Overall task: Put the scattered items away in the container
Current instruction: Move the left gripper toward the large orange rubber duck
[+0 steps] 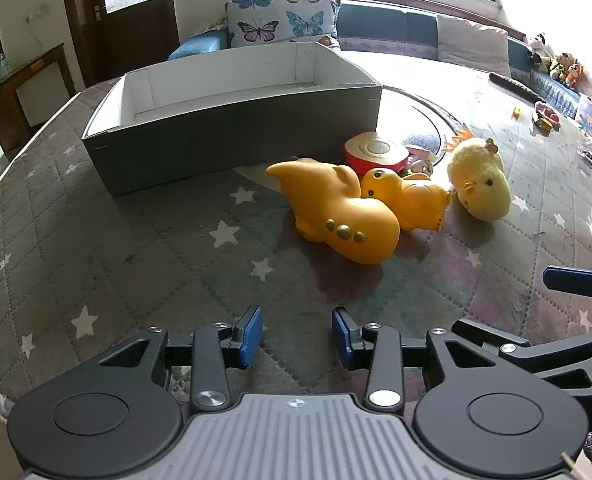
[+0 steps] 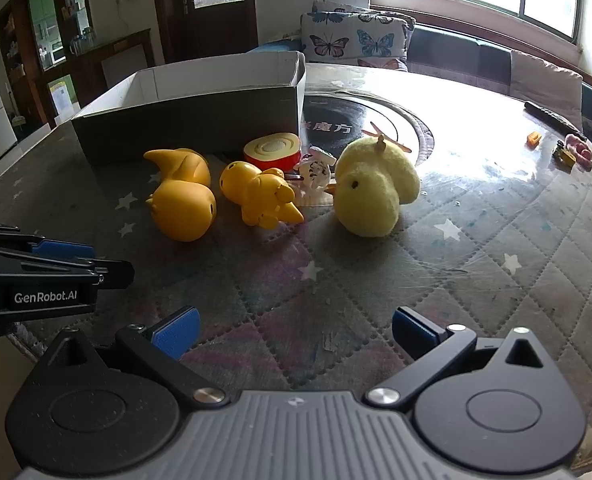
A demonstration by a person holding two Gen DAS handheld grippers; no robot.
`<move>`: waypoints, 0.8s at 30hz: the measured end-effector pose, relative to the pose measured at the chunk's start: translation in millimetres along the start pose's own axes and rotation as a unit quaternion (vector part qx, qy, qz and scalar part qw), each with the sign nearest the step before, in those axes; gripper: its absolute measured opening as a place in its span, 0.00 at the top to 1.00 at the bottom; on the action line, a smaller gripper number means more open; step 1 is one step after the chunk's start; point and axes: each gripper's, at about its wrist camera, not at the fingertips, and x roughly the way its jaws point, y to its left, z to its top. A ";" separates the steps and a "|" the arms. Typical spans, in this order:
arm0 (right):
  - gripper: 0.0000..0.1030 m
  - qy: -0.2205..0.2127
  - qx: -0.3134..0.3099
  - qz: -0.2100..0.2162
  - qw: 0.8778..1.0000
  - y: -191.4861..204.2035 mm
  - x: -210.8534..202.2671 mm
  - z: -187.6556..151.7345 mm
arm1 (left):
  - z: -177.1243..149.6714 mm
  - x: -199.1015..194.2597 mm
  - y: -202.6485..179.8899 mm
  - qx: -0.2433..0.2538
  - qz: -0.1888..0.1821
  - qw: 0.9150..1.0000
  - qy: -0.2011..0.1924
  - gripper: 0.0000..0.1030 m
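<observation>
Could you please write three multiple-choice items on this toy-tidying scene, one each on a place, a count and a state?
1. Where does the red round toy lie?
A. Inside the box
B. On the mat just in front of the box's corner
C. Between the right gripper's fingers

2. How many smooth orange plastic animal toys lie on the mat?
A. One
B. Two
C. Four

3. What is the state of the grey cardboard box?
A. Open-topped, with no toy visible inside
B. Closed with a lid
C. Tipped on its side

Answers:
1. B: it rests on the star-patterned mat beside the box's near corner.
2. B: the large orange toy and the small orange toy lie side by side; the yellow plush chick is fuzzy.
3. A: its white inner walls show and every toy is outside.
</observation>
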 end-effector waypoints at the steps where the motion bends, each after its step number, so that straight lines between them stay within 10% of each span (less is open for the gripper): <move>1: 0.00 0.001 0.000 0.000 1.000 0.0 0.2 0.2 | 0.2 0.2 -0.3 0.000 0.000 1.000 0.000 0.60; 24: 0.00 0.004 -0.005 -0.001 1.000 -0.4 6.1 3.8 | 4.8 5.6 -3.1 0.005 -0.001 1.000 0.009 0.60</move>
